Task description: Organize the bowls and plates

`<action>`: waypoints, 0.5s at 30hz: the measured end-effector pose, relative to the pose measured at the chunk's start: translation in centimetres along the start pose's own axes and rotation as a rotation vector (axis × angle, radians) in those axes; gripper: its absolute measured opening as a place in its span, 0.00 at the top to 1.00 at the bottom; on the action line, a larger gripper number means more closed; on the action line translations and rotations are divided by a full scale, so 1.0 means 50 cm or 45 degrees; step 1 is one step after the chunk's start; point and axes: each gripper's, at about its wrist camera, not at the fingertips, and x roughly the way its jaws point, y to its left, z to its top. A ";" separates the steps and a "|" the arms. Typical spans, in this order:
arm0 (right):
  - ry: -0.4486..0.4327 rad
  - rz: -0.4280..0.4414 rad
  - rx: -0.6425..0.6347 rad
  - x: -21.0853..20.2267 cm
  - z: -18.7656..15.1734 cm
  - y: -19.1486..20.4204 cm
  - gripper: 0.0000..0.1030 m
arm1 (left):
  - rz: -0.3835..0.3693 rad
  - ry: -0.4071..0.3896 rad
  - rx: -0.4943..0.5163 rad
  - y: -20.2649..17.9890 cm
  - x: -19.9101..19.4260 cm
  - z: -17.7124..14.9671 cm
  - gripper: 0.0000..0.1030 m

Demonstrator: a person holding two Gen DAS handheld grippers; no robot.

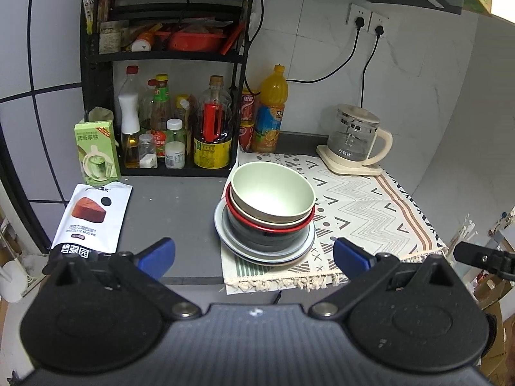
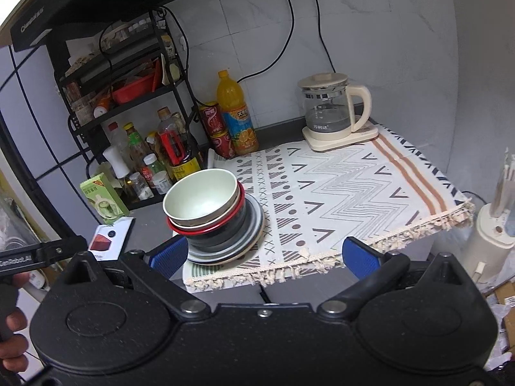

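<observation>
A stack of dishes stands at the left edge of the patterned cloth. A pale green bowl (image 1: 273, 197) sits on top, nested in a beige bowl and a red-rimmed black bowl (image 1: 267, 236), all on grey plates (image 1: 304, 248). The stack also shows in the right wrist view, with the green bowl (image 2: 201, 197) and plates (image 2: 254, 225). My left gripper (image 1: 254, 259) is open and empty, just in front of the stack. My right gripper (image 2: 265, 257) is open and empty, in front of the counter edge, right of the stack.
A black rack (image 1: 167, 74) with sauce bottles stands behind the stack. An orange juice bottle (image 1: 272, 109), red cans, and a glass kettle (image 1: 357, 138) stand at the back. A green carton (image 1: 96, 151) and snack pouch (image 1: 93, 218) lie left. The cloth (image 2: 338, 186) covers the right counter.
</observation>
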 end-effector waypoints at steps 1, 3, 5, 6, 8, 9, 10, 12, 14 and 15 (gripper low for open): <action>-0.006 -0.019 -0.018 -0.004 -0.004 0.004 0.00 | -0.001 0.001 0.005 0.001 -0.003 -0.002 0.00; -0.018 -0.040 -0.056 -0.010 -0.009 0.014 0.00 | -0.017 0.004 0.012 0.004 -0.009 -0.009 0.00; -0.020 -0.045 -0.070 -0.014 -0.015 0.020 0.00 | -0.025 0.015 0.023 0.006 -0.013 -0.017 0.00; -0.016 -0.047 -0.068 -0.015 -0.019 0.021 0.00 | -0.025 0.019 0.030 0.006 -0.014 -0.020 0.00; -0.002 -0.044 -0.061 -0.016 -0.025 0.025 0.00 | -0.018 0.026 0.046 0.007 -0.018 -0.028 0.00; 0.000 -0.041 -0.060 -0.017 -0.029 0.028 0.00 | -0.017 0.027 0.052 0.007 -0.021 -0.032 0.00; 0.004 -0.041 -0.060 -0.018 -0.032 0.031 0.00 | -0.016 0.029 0.054 0.007 -0.023 -0.035 0.00; 0.013 -0.037 -0.059 -0.023 -0.037 0.038 0.00 | -0.019 0.036 0.049 0.008 -0.028 -0.039 0.00; 0.012 -0.034 -0.061 -0.028 -0.040 0.044 0.00 | -0.018 0.038 0.051 0.008 -0.034 -0.041 0.00; 0.012 -0.035 -0.063 -0.029 -0.041 0.046 0.00 | -0.020 0.039 0.055 0.007 -0.036 -0.042 0.00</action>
